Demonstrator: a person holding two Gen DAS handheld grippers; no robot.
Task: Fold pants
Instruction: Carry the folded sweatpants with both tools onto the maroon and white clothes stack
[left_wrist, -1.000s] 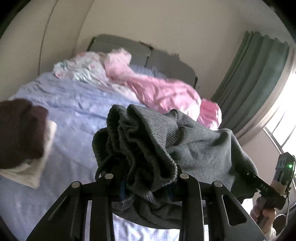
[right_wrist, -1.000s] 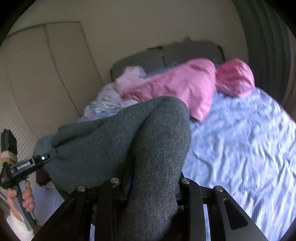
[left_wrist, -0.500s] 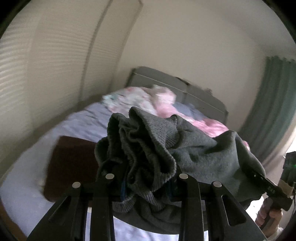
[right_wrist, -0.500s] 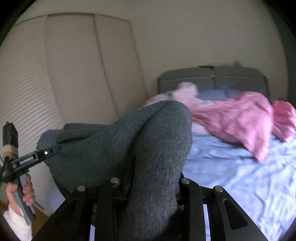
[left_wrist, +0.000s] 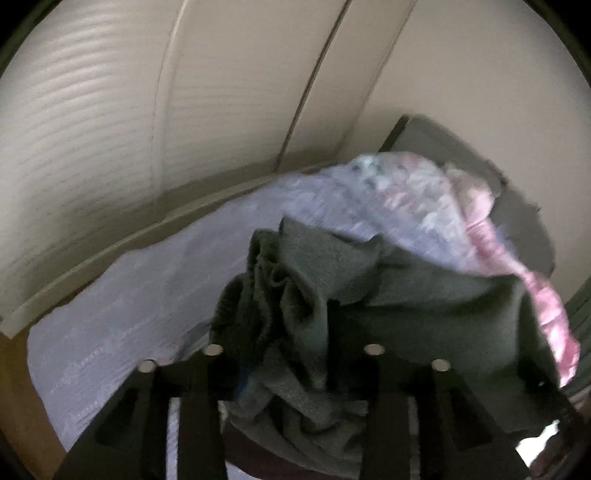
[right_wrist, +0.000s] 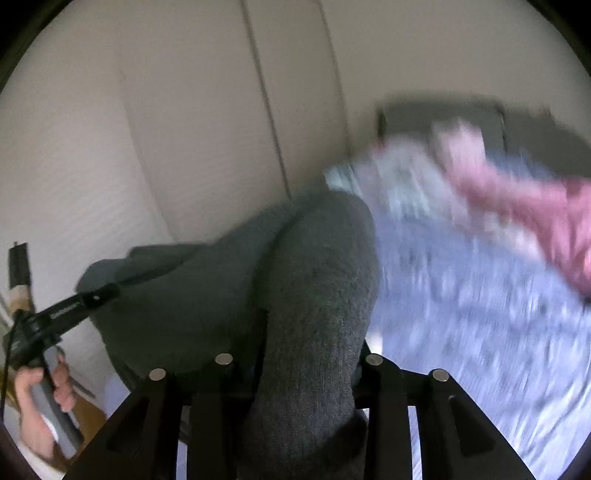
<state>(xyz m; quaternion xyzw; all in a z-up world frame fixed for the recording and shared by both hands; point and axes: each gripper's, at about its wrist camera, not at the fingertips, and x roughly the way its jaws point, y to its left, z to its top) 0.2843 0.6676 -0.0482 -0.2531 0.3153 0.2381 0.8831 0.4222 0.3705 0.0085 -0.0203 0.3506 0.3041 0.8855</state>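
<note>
— Lavender bed sheet (left_wrist: 122, 295) is seen below; where are the grey knit pants (left_wrist: 295, 295)?
— Held aloft, bunched in the left gripper (left_wrist: 291, 354) and clamped in the right gripper (right_wrist: 295, 358).
— Handling?
— Soft, floppy, judged light; the waistband edge is best gripped.

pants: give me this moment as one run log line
phase: carry | left gripper: shut on grey pants | right gripper: shut on grey pants | pants: bunched, held above bed | view: motion-blurred
</note>
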